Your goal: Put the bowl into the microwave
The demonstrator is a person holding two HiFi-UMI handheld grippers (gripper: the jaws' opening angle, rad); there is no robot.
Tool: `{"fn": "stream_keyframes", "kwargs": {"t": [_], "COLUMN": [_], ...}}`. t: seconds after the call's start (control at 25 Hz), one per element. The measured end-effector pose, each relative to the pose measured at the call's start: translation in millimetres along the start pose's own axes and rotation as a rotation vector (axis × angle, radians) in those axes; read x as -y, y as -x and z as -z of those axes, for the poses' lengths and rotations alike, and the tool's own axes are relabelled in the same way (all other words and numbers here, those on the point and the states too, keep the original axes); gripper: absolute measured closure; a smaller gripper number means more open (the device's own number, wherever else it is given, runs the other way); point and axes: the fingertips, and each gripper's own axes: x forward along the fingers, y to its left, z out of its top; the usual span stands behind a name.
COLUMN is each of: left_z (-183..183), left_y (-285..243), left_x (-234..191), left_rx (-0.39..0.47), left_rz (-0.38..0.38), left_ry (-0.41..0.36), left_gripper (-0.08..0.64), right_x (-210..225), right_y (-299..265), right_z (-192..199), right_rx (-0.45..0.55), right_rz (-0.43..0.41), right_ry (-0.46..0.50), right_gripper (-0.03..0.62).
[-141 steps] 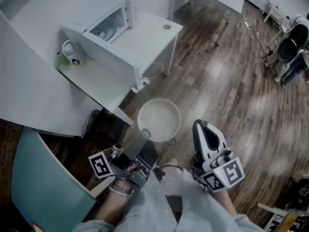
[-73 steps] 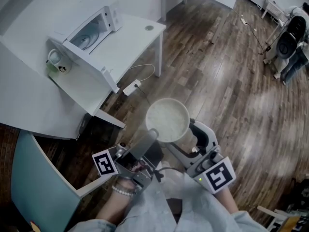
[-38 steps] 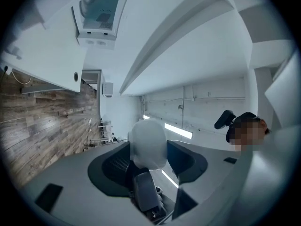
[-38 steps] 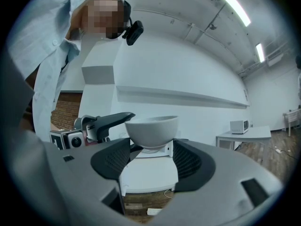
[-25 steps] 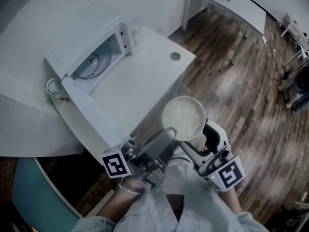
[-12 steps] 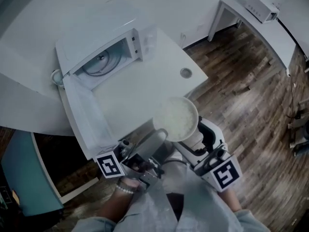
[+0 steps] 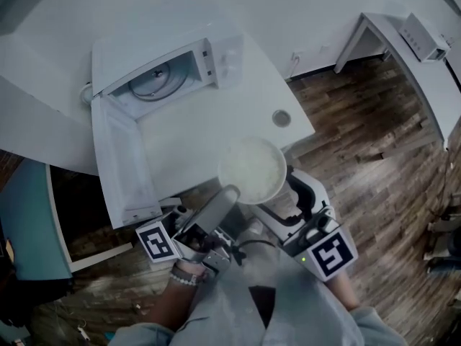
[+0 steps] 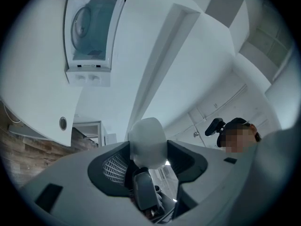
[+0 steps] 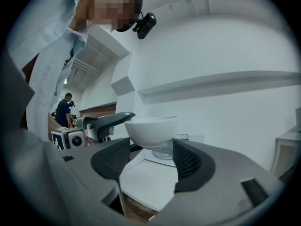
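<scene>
We saw the left gripper (image 8: 149, 161) clamped on the white bowl (image 8: 147, 138). Beyond it, the microwave (image 8: 89, 32) stood open on the white table (image 8: 33, 84).

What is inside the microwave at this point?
Only the glass turntable shows inside the open microwave; its top covers the rest of the cavity. The bowl is outside, held by the left gripper.

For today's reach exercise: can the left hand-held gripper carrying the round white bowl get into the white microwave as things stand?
Probably yes: the white microwave has its door open, the white tabletop before it is bare, and the left hand-held gripper clamps the round white bowl.
</scene>
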Motion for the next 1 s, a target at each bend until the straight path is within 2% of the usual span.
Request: {"fn": "stream_keyframes", "kwargs": {"t": [0.2, 0.52, 1.0], "left_z": [-2, -7, -62], "left_y": [-4, -2, -4], "left_x": [-7, -15, -38], "left_rx": [0.06, 0.128, 0.189], "left_rz": [-0.028, -0.057, -0.057], "left_ry": [-0.027, -0.026, -0.03], "left_gripper": [0.316, 0.316, 0.318], "right_x": [8, 11, 30], "right_y": [-3, -10, -68], "right_z": [6, 14, 23], "right_rx": [0.003, 0.01, -0.023], "right_rz": [-0.063, -0.119, -0.165], "right_ry": [-0.013, -0.043, -0.014], "right_gripper": [0.299, 0.299, 0.299]}}
